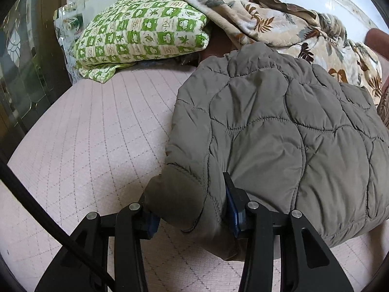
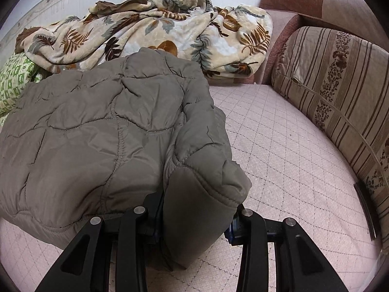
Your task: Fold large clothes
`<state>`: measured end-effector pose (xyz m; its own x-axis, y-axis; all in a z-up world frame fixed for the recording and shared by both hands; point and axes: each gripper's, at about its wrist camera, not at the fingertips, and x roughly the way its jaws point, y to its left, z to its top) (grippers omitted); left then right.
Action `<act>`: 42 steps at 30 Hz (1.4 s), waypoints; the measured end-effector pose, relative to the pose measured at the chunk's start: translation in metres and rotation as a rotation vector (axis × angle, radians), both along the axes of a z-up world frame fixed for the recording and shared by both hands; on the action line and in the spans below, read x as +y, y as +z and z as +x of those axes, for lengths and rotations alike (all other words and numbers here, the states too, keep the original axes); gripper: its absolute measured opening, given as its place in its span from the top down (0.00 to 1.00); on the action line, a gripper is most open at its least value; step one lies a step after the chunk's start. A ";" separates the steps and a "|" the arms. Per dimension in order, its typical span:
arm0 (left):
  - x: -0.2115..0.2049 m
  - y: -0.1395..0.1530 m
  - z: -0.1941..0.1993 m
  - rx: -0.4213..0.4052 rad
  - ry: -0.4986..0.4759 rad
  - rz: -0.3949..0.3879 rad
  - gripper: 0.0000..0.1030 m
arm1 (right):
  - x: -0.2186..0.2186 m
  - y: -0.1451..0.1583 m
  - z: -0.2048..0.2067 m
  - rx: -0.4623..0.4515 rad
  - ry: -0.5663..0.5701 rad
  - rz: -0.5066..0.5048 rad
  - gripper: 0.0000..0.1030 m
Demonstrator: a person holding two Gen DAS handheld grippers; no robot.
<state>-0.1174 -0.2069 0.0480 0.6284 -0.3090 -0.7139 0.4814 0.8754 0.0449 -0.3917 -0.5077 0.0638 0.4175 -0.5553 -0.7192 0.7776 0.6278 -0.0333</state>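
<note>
- The grey-brown quilted puffer jacket lies in a padded heap on the pale pink diamond-stitched sofa cover, its far end just short of the cream leaf-print fleece blanket.
- The left gripper is clamped on a thick bunch of the jacket's near left corner; fabric fills the gap between its black fingers and bulges out on both sides.
- The right gripper pinches the jacket's near right corner in the same way, a smooth rounded fold of padding caught between its jaws.
- Judging from both corners being held, the step in hand looks like carrying the near edge over toward the jacket's far end to make a fold.
- To do it well, both corners should probably rise and travel together, so that the near edge stays straight and the padding does not twist.
- The filling is springy and slippery-looking; a firm hold seems wise, since a thick bunch could slide out under the weight.
- The near edge should be laid square on the jacket's far edge, short of the blanket beyond it, so nothing snags.
- The green-and-white checked pillow sits left of the jacket's far end, and the striped floral sofa cushion stands well right of the jacket; neither seems to block the fold.
- After release, pressing the stack flat may be needed, since the puff will likely spring the fold open.
</note>
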 end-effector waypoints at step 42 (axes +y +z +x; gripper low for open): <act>0.055 0.070 -0.097 -0.291 0.008 0.026 0.59 | 0.084 0.065 -0.051 0.021 0.076 -0.318 0.62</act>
<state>-0.2141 -0.1515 0.1181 0.8103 -0.2876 -0.5106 0.4384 0.8756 0.2025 -0.4427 -0.4235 0.1283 0.4537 -0.7211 -0.5236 0.7259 0.6399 -0.2522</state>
